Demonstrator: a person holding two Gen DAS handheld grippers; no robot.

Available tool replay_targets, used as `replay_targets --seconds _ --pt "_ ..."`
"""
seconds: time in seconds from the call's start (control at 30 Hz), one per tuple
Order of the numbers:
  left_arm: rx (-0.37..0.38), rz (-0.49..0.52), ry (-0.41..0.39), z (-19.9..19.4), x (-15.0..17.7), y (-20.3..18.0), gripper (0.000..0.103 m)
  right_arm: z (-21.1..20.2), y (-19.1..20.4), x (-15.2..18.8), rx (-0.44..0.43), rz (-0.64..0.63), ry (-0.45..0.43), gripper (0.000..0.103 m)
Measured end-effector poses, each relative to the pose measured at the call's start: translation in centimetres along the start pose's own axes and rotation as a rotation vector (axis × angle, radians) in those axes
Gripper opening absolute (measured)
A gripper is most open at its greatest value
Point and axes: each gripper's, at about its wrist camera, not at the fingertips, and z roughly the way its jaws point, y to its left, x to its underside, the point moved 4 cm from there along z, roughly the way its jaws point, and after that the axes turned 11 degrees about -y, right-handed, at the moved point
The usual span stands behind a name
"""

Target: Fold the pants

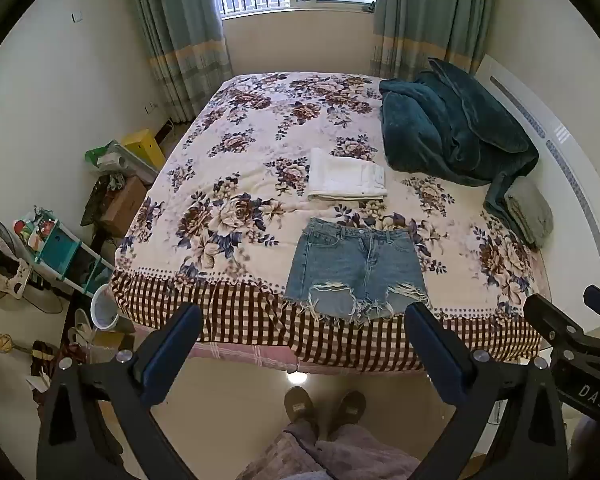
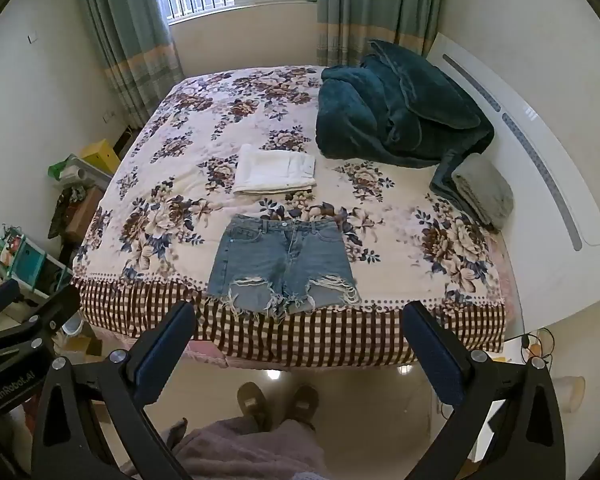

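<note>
Folding not yet begun: denim shorts [image 1: 356,270] lie flat, unfolded on the bed [image 1: 228,184], just ahead of the left hand-held gripper [image 1: 302,334] and right hand-held gripper [image 2: 300,334], both spread wide, empty; folded white pants [image 1: 346,176] lie beyond

Shorts [image 1: 354,266] are lying flat at the bed's [image 1: 228,184] near edge. The left gripper [image 1: 302,332] is hanging wide apart, off the bed.

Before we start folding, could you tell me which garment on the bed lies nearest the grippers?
The frayed blue denim shorts, spread flat at the bed's near edge; the folded white garment lies farther back.
</note>
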Motion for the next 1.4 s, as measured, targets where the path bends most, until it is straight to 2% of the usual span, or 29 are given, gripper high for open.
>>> replay_targets --seconds 0.73,0.83,0.93,1.4 --pt "0.014 -0.007 -0.003 0.4 -0.7 -0.3 0.103 0.2 0.5 -1.1 0.006 -0.008 0.005 0.103" --pt "0.014 -0.010 -0.006 0.4 -0.7 -0.3 0.103 0.2 0.7 -2.2 0.007 -0.007 0.003 0.103" --pt "0.014 -0.011 -0.009 -0.4 -1.7 -0.4 0.103 0.1 0.8 -1.8 0.008 -0.010 0.004 0.103" --pt "0.018 -0.015 -0.010 -0.4 -1.6 -0.3 0.103 0.0 1.4 -2.1 0.003 -0.020 0.005 0.103"
